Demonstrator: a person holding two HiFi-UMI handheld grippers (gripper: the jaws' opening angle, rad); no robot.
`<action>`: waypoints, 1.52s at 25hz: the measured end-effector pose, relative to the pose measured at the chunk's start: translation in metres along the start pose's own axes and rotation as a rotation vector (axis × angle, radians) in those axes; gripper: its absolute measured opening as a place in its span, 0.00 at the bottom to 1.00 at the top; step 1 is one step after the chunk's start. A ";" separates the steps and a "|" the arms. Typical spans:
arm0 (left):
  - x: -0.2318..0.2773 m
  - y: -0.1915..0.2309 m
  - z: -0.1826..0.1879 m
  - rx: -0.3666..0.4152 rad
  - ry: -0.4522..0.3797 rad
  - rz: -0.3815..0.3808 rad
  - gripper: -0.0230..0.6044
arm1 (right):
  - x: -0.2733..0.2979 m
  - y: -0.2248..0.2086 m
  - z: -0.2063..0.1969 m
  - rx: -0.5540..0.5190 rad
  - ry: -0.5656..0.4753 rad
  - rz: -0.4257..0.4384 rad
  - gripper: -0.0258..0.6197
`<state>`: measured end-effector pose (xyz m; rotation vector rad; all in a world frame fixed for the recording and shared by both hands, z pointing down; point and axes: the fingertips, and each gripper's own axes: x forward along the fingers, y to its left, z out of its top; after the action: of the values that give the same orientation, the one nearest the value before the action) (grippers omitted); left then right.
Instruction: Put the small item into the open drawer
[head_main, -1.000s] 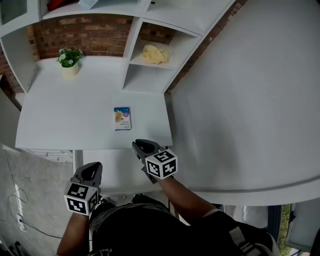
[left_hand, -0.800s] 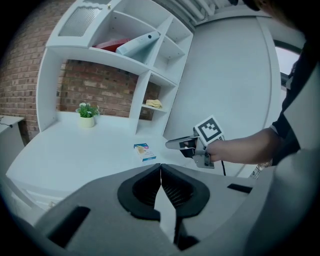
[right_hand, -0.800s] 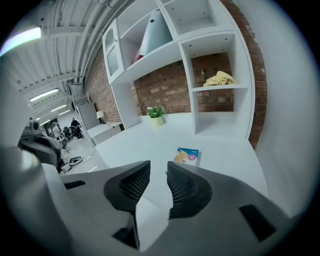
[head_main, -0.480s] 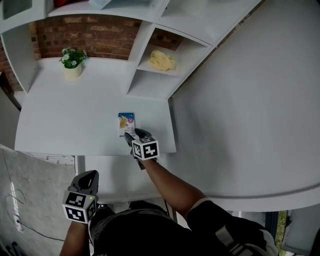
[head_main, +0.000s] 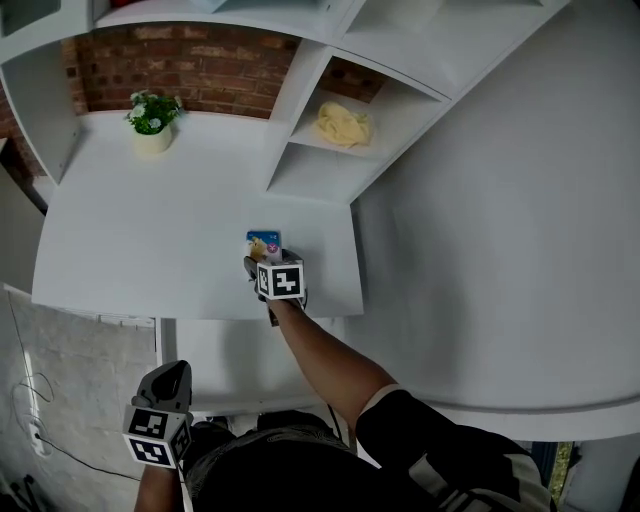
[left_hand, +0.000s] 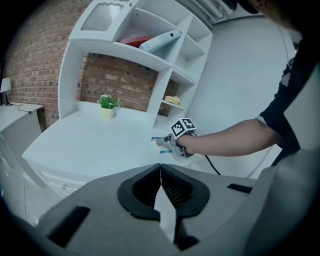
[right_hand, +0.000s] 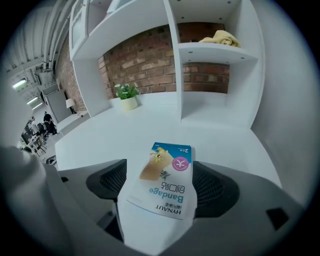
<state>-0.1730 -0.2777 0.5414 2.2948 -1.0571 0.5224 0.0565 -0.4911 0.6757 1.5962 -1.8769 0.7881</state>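
Note:
A small bandage box (head_main: 263, 243), white with a blue end, lies flat on the white desk (head_main: 130, 250). My right gripper (head_main: 262, 262) reaches over the desk's front edge to it. In the right gripper view the box (right_hand: 165, 185) lies between the two spread pads, and the jaws are opening; neither pad presses on it. The open white drawer (head_main: 230, 350) sticks out below the desk's front edge. My left gripper (head_main: 170, 378) hangs low beside the drawer's left, shut and empty (left_hand: 161, 172). From there the box (left_hand: 161, 145) shows at the right gripper's tip.
A potted plant (head_main: 152, 122) stands at the back left of the desk before a brick wall. A white shelf unit (head_main: 330, 170) rises at the back right, with a yellow cloth (head_main: 345, 123) in one bay. A white wall closes the right side.
My right gripper moved forward from above the drawer onto the desk, reached the box, and its jaws spread round it. The left gripper drew back and down toward the body.

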 end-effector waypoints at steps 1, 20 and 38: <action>-0.001 0.002 0.000 -0.004 0.001 0.006 0.07 | 0.004 -0.002 -0.001 0.002 0.010 -0.013 0.65; 0.000 0.013 0.000 -0.032 0.001 0.040 0.07 | 0.038 -0.011 -0.030 0.013 0.168 -0.068 0.71; 0.016 -0.008 0.017 0.020 -0.010 -0.038 0.07 | -0.018 -0.015 -0.003 0.061 0.062 0.058 0.71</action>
<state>-0.1550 -0.2933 0.5349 2.3326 -1.0145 0.5093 0.0740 -0.4784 0.6660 1.5416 -1.8790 0.9172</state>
